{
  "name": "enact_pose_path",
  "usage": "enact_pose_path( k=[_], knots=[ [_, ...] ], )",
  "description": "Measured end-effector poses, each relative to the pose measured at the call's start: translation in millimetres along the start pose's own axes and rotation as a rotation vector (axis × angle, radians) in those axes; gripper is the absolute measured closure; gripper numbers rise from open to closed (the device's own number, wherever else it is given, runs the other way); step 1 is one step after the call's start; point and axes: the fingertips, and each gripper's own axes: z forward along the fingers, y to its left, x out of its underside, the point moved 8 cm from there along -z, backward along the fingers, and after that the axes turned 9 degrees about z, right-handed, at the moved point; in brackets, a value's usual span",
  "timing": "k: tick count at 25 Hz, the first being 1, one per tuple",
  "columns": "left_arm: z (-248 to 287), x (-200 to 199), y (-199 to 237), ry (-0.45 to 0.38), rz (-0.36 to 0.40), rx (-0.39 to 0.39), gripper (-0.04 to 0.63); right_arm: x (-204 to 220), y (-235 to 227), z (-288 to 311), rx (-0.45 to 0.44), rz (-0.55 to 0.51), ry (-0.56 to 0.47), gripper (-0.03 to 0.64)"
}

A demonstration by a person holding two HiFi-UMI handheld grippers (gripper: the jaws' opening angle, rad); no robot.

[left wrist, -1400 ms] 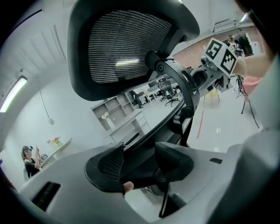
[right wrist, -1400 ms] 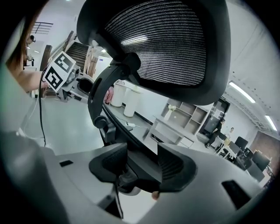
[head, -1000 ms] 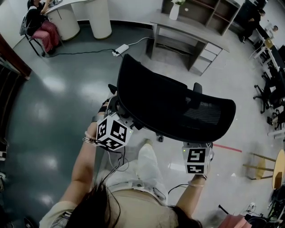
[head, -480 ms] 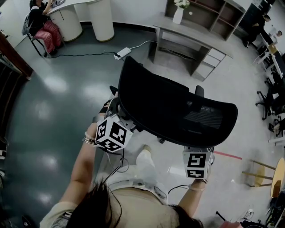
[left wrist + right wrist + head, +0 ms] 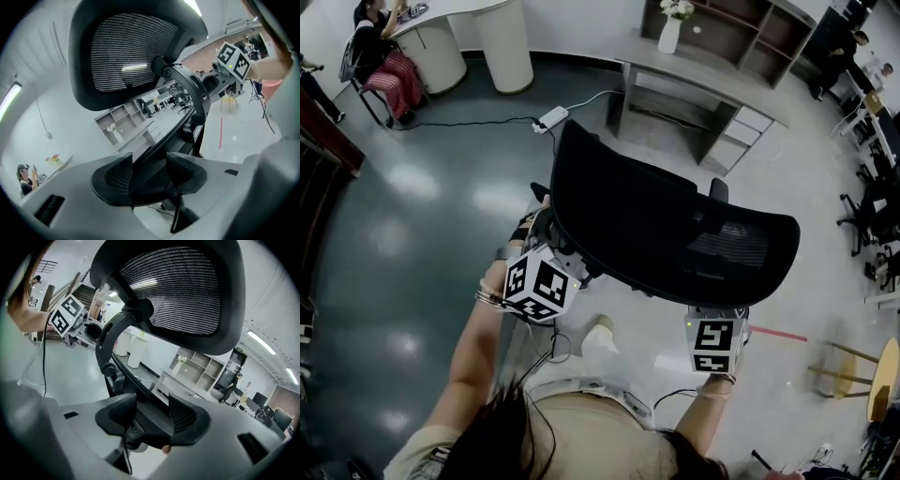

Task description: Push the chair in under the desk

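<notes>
Shifting since a second ago: the desk (image 5: pixel 703 80) and the power strip (image 5: pixel 551 117) sit a little lower in the head view, and the person's shoe (image 5: pixel 598 326) has dropped back toward 6 o'clock; the chair (image 5: pixel 666 234) fills much the same middle patch, and both claws keep their spots on its back
Chair look: black, with a broad curved back seen from above; open mesh shows toward its 3 o'clock side and an armrest pad pokes out at 1 o'clock; both gripper views show a mesh headrest (image 5: pixel 131 51) on a curved stalk above the back
Chair place: on the glossy grey floor (image 5: pixel 412 216), back turned to the person, well apart from the desk, which lies at 12 to 1 o'clock of it
Left gripper (image 5: pixel 551 242): at the back's 8 o'clock end; its own view (image 5: pixel 149 174) shows the two pads drawn in on the back's black rim, which fills the narrow gap
Right gripper (image 5: pixel 713 307): at the back's 5 o'clock end; its pads (image 5: pixel 152 417) are likewise clamped on the rim
</notes>
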Motion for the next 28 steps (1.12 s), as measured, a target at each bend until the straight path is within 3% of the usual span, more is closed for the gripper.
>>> enact_pose_path(
  k=[19,28],
  knots=[
    [56,-20,23,0.027,-0.051,0.022,0.371,-8,-58,53,-0.042,-0.030,-0.018,0.402],
    [78,-20,35,0.001,-0.072,-0.024,0.371,-13,-71,71,-0.043,-0.014,-0.025,0.402]
  ],
)
